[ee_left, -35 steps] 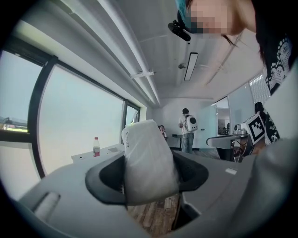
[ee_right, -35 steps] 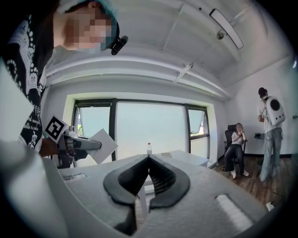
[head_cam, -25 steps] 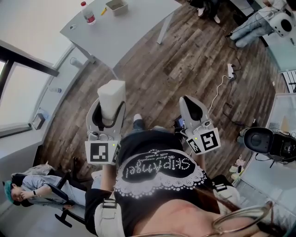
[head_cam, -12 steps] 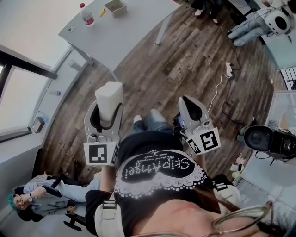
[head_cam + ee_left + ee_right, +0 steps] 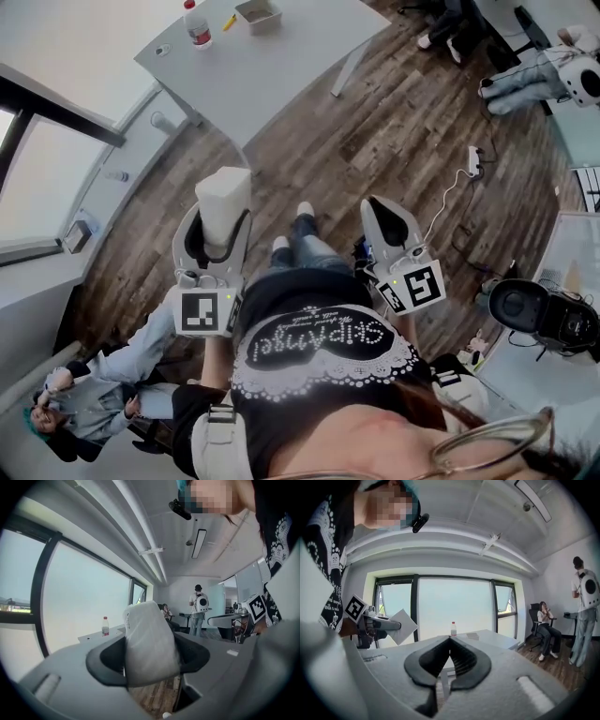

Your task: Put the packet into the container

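Packet (image 5: 223, 193) sat clamped between the jaws of the left gripper (image 5: 220, 231), its white top poking out past the tips. On the right gripper (image 5: 382, 208) the jaws were pressed together with nothing between them. Both grippers were near the person's chest, side by side above the wood floor (image 5: 394, 122). The container (image 5: 260, 13) stood on the far table (image 5: 281, 70), well apart from the packet, with a bottle (image 5: 197, 25) to its left.
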